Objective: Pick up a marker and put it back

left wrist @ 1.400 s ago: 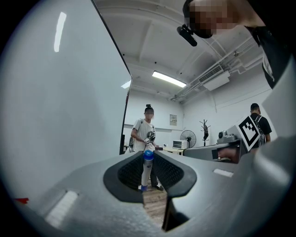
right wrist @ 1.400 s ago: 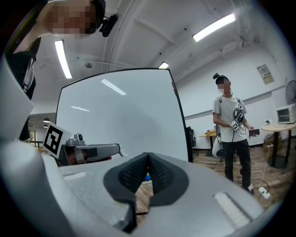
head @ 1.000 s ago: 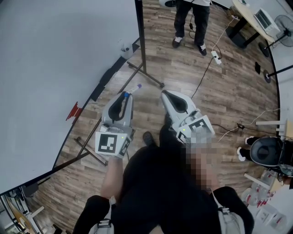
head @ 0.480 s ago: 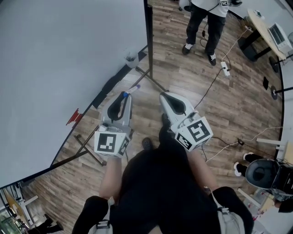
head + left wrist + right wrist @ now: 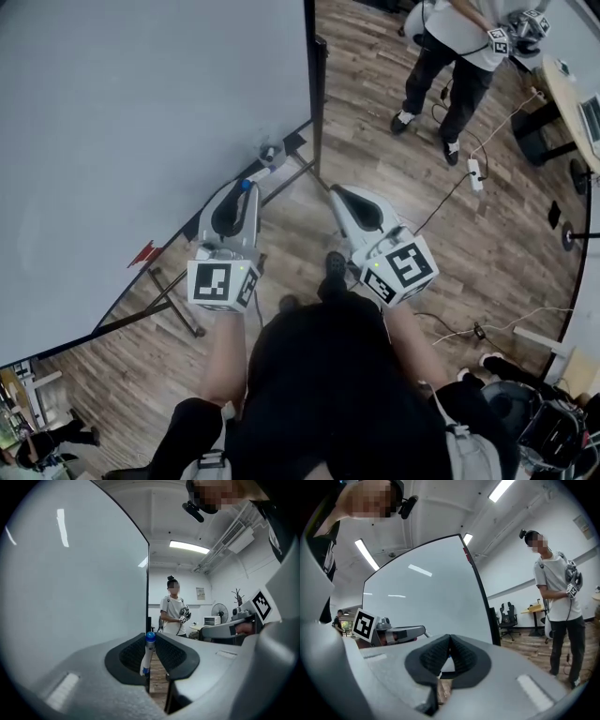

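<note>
— Black ribbed pads on the left tool: what is between them?

— A marker, white barrel with a blue cap. The jaws stand at a narrow gap and press on the barrel from both sides. In the left gripper view it stands nearly upright, with the cap level with the tips.

— And the right tool?

— Its pads meet at the tips and there is nothing between them. In the head view it is held beside the left one but apart from it, and both point away from the person's body.

— Where does that put the marker in the room?

— Its blue end shows at the left tool's tips, over the wooden floor and near the lower edge of the whiteboard. Whether it touches the board I cannot tell.

— What is beyond that?

— The whiteboard's dark upright post and a stand leg on the planks. Farther off, another person in a white shirt and dark trousers stands with a power strip and its cable near their feet.
</note>
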